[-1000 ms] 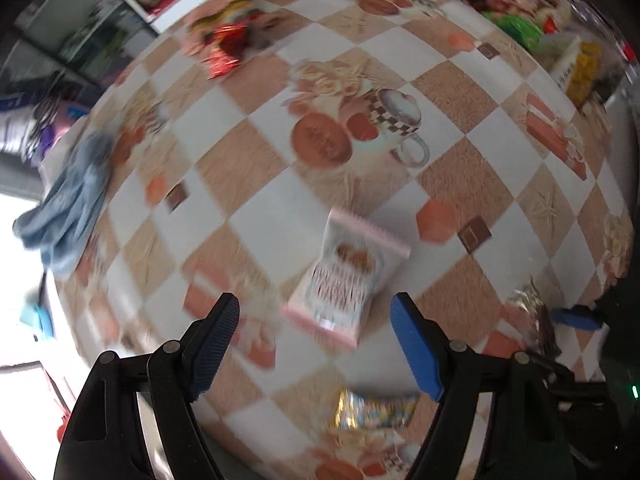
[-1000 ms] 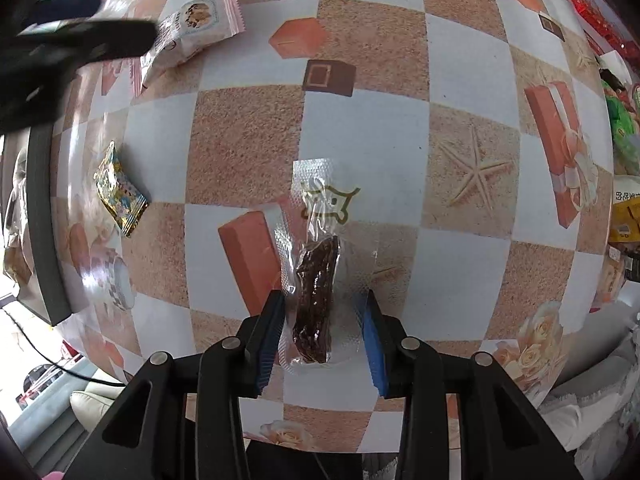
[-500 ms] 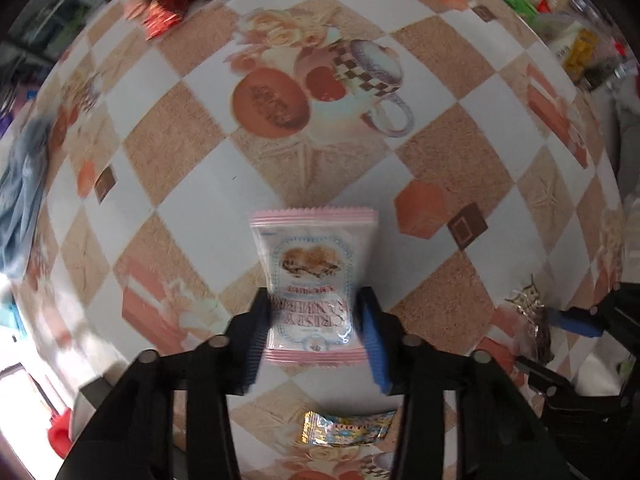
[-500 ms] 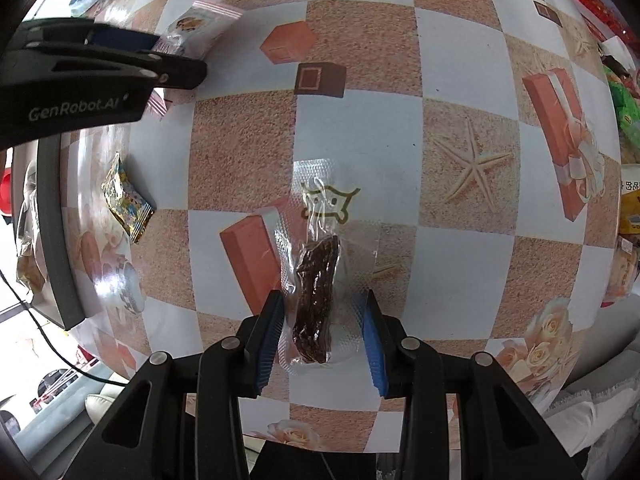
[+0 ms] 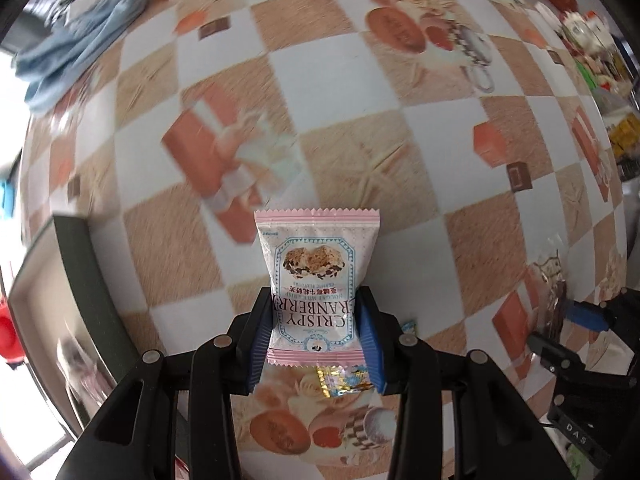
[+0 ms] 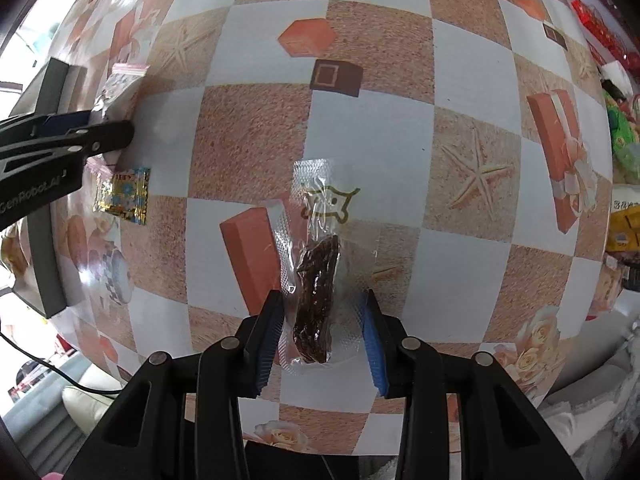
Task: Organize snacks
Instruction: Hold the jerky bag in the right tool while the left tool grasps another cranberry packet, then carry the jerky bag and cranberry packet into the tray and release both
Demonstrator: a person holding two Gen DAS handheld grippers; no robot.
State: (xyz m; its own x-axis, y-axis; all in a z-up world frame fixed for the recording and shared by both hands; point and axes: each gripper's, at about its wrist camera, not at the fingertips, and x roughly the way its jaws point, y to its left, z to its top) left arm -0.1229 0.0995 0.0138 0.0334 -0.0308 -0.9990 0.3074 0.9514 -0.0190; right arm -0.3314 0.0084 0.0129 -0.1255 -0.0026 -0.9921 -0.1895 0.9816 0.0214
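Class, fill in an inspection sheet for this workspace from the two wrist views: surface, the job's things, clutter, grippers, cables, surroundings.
Surface: table under a checked cloth printed with cups, gift boxes and starfish.
Job's things: pink cranberry crisp packet; clear vacuum pack with a dark meat stick; small gold candy wrapper lying loose on the cloth.
Clutter: blue cloth at the far edge; mixed packets along the right edge.
Grippers: left gripper shut on the pink packet; right gripper shut on the vacuum pack.
Cables: one dark cable below the table edge.
Surroundings: dark tray at the table's left edge; pale sofa beyond.
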